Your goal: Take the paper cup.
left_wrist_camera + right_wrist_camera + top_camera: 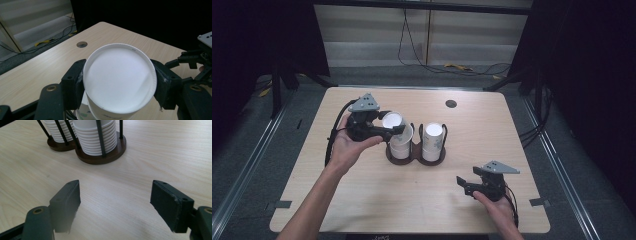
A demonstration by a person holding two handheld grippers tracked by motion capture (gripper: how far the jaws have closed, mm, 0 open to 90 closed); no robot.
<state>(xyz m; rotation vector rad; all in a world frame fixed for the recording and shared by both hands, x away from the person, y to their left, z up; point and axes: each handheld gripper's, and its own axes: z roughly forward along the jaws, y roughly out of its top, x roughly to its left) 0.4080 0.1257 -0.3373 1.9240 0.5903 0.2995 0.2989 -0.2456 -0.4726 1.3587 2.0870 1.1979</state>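
L gripper (398,129) pinches paper cup (119,78) by its sides, axis near upright, directly over L stack (400,147) in holder (415,159); R gripper (116,205) spread, empty, well apart.

A pale wood table (362,200) sits mid-floor, a round cable hole (451,103) near its far edge. Grey carpet (262,150) surrounds the table; beyond it, a light wall (377,30) with cables (432,65) trailing down, black curtains (592,60) flanking.

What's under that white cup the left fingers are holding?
Under the cup sits the left stack of cups in a dark holder. The cup hides most of that stack; how many is unclear.
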